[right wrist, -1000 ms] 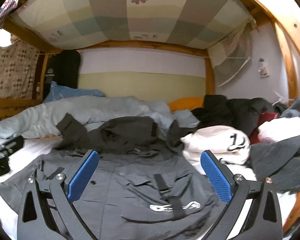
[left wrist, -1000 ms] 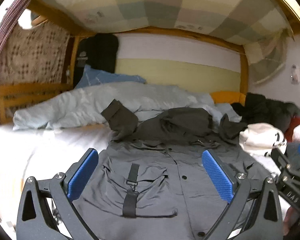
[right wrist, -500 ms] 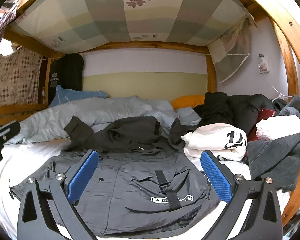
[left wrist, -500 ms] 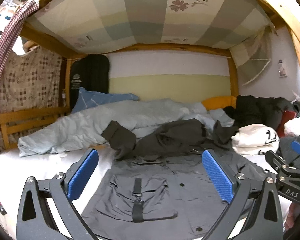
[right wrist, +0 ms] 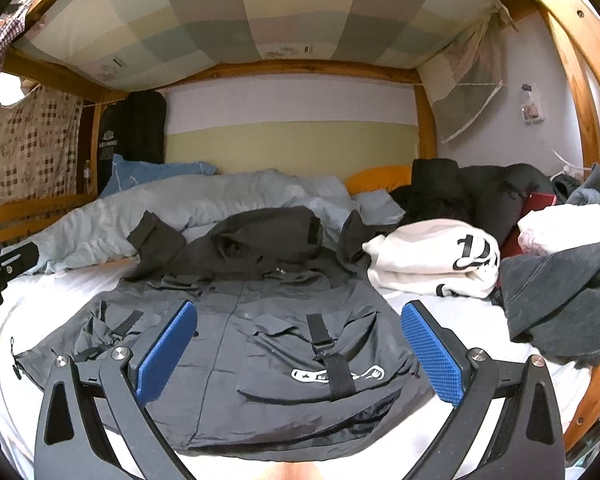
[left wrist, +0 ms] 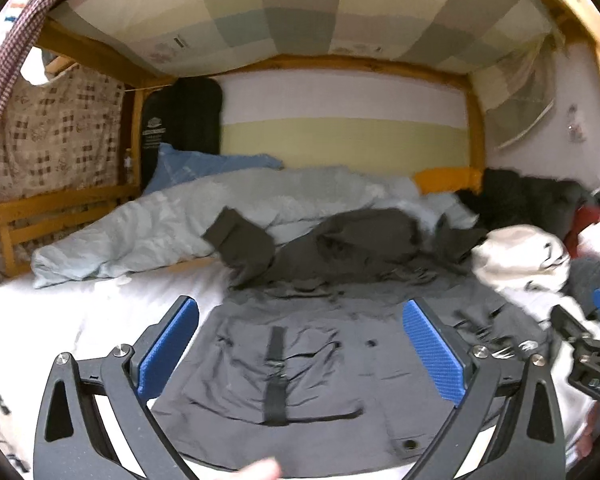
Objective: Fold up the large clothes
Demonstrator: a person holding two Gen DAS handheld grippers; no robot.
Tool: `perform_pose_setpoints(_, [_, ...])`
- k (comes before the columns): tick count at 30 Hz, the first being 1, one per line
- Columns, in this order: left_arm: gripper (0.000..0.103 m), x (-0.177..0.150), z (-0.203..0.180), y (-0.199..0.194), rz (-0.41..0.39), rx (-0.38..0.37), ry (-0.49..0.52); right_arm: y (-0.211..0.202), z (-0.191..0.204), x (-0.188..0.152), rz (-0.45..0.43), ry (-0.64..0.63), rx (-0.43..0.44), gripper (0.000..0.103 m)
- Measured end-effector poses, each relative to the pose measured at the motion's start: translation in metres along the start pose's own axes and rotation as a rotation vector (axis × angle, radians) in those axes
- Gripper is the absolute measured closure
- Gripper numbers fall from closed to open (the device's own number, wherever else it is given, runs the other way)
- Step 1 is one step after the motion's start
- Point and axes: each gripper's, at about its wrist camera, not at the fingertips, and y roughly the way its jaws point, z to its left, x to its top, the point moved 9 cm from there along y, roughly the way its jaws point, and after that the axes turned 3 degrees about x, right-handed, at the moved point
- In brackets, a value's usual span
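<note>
A large dark grey jacket [left wrist: 308,364] lies spread front-up on the white bed sheet, with strapped chest pockets; it also shows in the right wrist view [right wrist: 260,344]. Its hood and both sleeves are bunched at the far end against the duvet. My left gripper [left wrist: 300,344] is open and empty, hovering above the jacket's left half near its hem. My right gripper [right wrist: 298,348] is open and empty above the right half. The right gripper also appears at the right edge of the left wrist view [left wrist: 592,344].
A light blue duvet [right wrist: 204,208] lies across the back of the bed. A folded white garment [right wrist: 432,256], a dark grey garment [right wrist: 560,300] and black clothes [right wrist: 476,192] pile at the right. Wooden bunk posts [right wrist: 592,392] and rails frame the bed.
Both grippers have shifted slightly over the jacket, staying open and empty. The left view is blurred by motion. The jacket has not moved.
</note>
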Motion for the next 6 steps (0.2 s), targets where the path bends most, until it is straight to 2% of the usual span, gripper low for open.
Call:
perform_pose_setpoints(1, [0.001,-0.003,0.000,0.003,0.007,0.014,0.006,0.004,0.001,-0.003,0.009,-0.004,0.001,0.000])
perform_pose_setpoints(6, [0.001,-0.024,-0.007,0.023,0.063,-0.010,-0.001,0.020,0.003,-0.020,0.043,-0.016,0.003,0.000])
